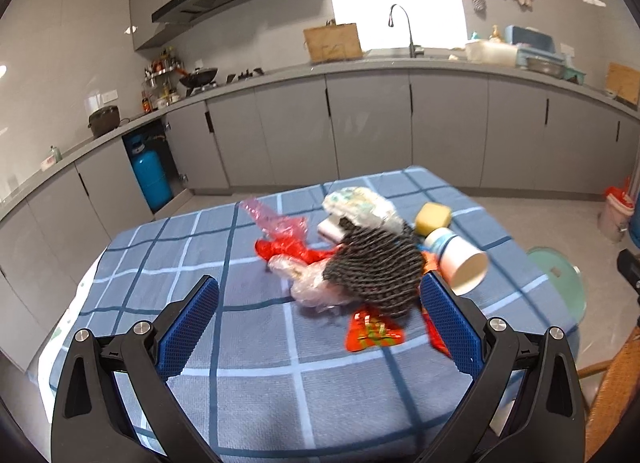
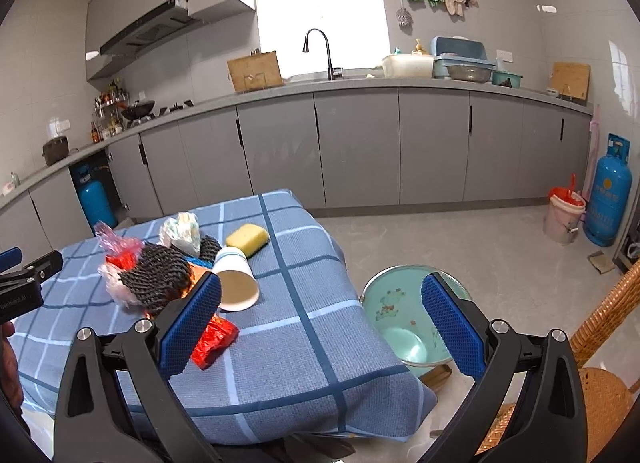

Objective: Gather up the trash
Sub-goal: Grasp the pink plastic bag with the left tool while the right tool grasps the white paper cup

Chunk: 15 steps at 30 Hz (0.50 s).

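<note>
A pile of trash lies on the blue checked tablecloth (image 1: 256, 347): a black foam net (image 1: 376, 267), a clear plastic bag (image 1: 308, 283), red wrappers (image 1: 372, 333), a pink bag (image 1: 276, 219), a crumpled wipe pack (image 1: 360, 205), a paper cup (image 1: 460, 259) on its side and a yellow sponge (image 1: 432, 217). My left gripper (image 1: 320, 303) is open, hovering just before the pile. My right gripper (image 2: 320, 303) is open above the table's right edge, with the cup (image 2: 236, 283) and a red wrapper (image 2: 212, 343) by its left finger. A green bin (image 2: 408, 323) stands on the floor.
A wicker chair (image 2: 600, 343) is at the right. A pink bucket (image 2: 564, 219) and a blue gas cylinder (image 2: 608, 191) stand by the far wall. Grey kitchen cabinets (image 2: 360, 147) run behind the table. The left gripper shows at the left edge of the right wrist view (image 2: 24, 279).
</note>
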Each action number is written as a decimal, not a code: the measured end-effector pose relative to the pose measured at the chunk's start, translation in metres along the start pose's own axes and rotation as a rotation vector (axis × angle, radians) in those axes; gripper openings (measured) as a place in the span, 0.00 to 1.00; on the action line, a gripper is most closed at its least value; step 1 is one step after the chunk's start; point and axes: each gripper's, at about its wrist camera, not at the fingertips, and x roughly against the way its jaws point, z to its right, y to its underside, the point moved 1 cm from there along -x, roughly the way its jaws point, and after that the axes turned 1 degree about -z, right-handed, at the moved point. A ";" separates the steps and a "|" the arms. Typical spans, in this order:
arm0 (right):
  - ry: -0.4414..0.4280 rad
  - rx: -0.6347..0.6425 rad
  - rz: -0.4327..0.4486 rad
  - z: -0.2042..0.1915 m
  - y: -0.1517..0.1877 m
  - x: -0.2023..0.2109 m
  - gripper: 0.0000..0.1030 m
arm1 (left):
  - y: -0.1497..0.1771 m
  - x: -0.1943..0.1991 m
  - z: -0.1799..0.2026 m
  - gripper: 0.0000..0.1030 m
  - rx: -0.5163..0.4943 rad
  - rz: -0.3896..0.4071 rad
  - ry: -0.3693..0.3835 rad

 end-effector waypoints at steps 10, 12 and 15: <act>-0.019 0.077 -0.095 -0.033 0.007 -0.065 0.96 | 0.013 -0.062 -0.029 0.96 0.036 -0.092 -0.051; -0.028 0.091 -0.107 -0.041 0.005 -0.078 0.96 | 0.015 -0.075 -0.038 0.96 0.051 -0.114 -0.062; -0.044 0.113 -0.122 -0.054 0.001 -0.095 0.96 | 0.014 -0.093 -0.052 0.96 0.073 -0.141 -0.086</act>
